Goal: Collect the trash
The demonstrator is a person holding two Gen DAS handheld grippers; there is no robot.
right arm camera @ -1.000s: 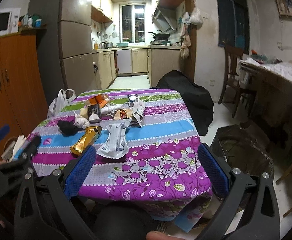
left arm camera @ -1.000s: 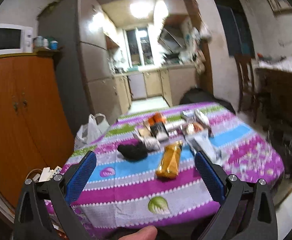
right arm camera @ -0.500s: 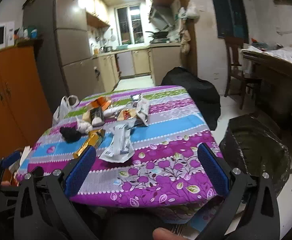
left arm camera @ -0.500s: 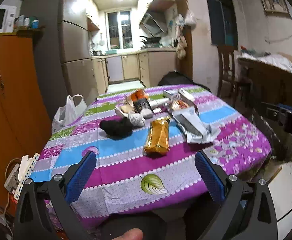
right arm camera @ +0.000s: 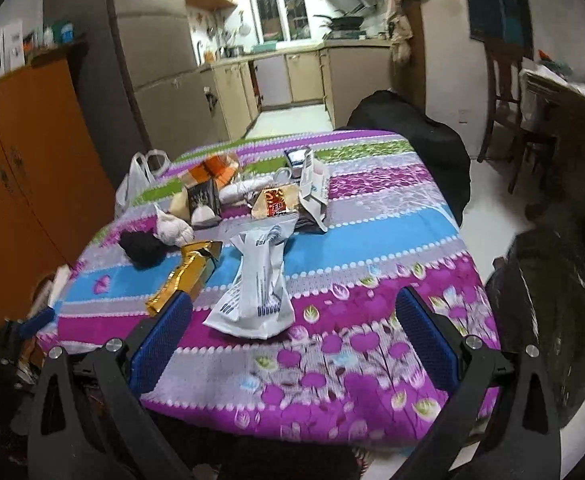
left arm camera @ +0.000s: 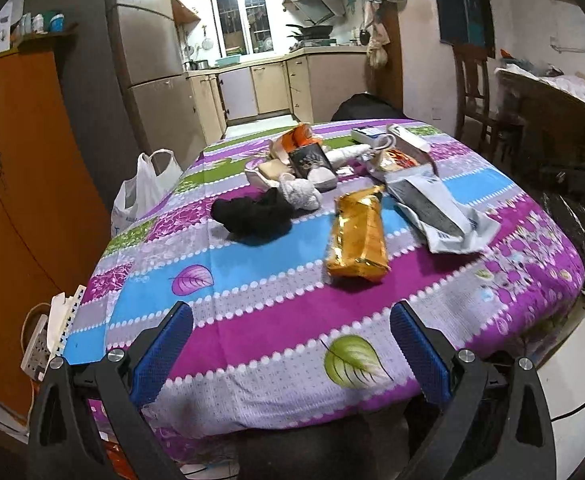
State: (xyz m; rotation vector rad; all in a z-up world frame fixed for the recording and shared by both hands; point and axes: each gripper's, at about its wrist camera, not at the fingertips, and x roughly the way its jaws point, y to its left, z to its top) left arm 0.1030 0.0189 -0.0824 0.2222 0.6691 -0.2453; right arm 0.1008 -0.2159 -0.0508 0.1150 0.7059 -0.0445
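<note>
Both tools hover at the near edge of a surface draped in a purple, blue and grey patterned cloth [left arm camera: 276, 320], neither touching anything. The left tool [left arm camera: 290, 346] has its blue-padded fingers spread wide apart with nothing between them, and the right tool [right arm camera: 292, 338] is likewise spread wide and empty. The trash lies scattered over the far half of the cloth. In the left view, a crinkled gold foil snack packet [left arm camera: 358, 238] lies flat at about 12 o'clock from the tool, with a crumpled white and grey plastic mailing bag [left arm camera: 436, 210] just beside it at 1 o'clock. A bunched black cloth [left arm camera: 252, 212] sits at 11 o'clock, touching a wadded white tissue [left arm camera: 300, 194] behind it. Farther back a cluster holds an orange wrapper [left arm camera: 296, 140], a small dark carton [left arm camera: 310, 160] and a red and gold foil wrapper [left arm camera: 396, 158], packed close together. In the right view the white mailing bag [right arm camera: 258, 276] lies at 12 o'clock, close ahead of the tool, and the gold packet [right arm camera: 188, 276] at 11 o'clock, just above the left finger. A black bin bag [right arm camera: 552, 292] stands open on the floor beside the surface at 3 o'clock. A white plastic carrier bag [left arm camera: 140, 188] sits off the surface's far left side, near a tall orange wooden cabinet [left arm camera: 16, 184].
</note>
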